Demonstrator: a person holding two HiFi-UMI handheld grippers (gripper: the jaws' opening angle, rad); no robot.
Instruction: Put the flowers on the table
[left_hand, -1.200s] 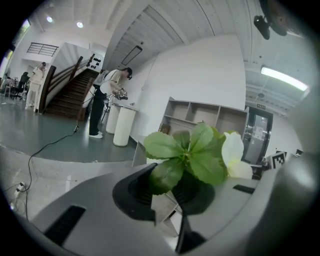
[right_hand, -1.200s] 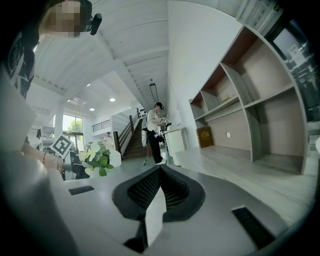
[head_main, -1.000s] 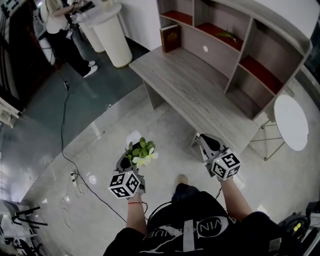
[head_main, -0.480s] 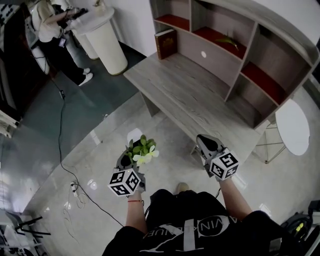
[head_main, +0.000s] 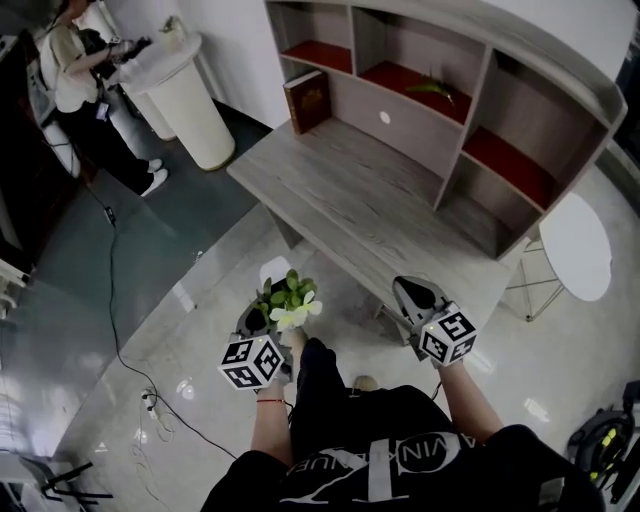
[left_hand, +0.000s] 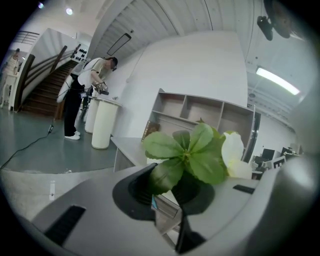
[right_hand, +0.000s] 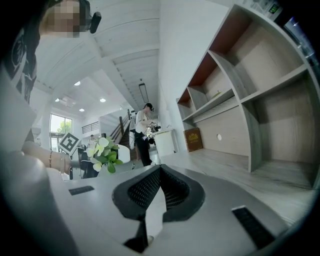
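A small bunch of flowers (head_main: 286, 301) with green leaves and white blooms stands up from my left gripper (head_main: 262, 322), which is shut on its stem. In the left gripper view the leaves and a white bloom (left_hand: 192, 156) rise right over the closed jaws. My right gripper (head_main: 418, 297) hangs shut and holds nothing, near the front edge of the grey wooden table (head_main: 350, 200). From the right gripper view the flowers (right_hand: 102, 152) show at the left and the table (right_hand: 235, 167) runs ahead at the right.
A shelf unit (head_main: 460, 110) with a book (head_main: 306, 100) stands on the table's far side. A round white side table (head_main: 578, 245) is at the right. A person (head_main: 75, 90) stands at a white pedestal (head_main: 185, 100) far left. A cable (head_main: 115, 300) trails over the floor.
The view has moved forward and the table now lies closer. Both grippers keep the same pose, the flowers still in the left one.
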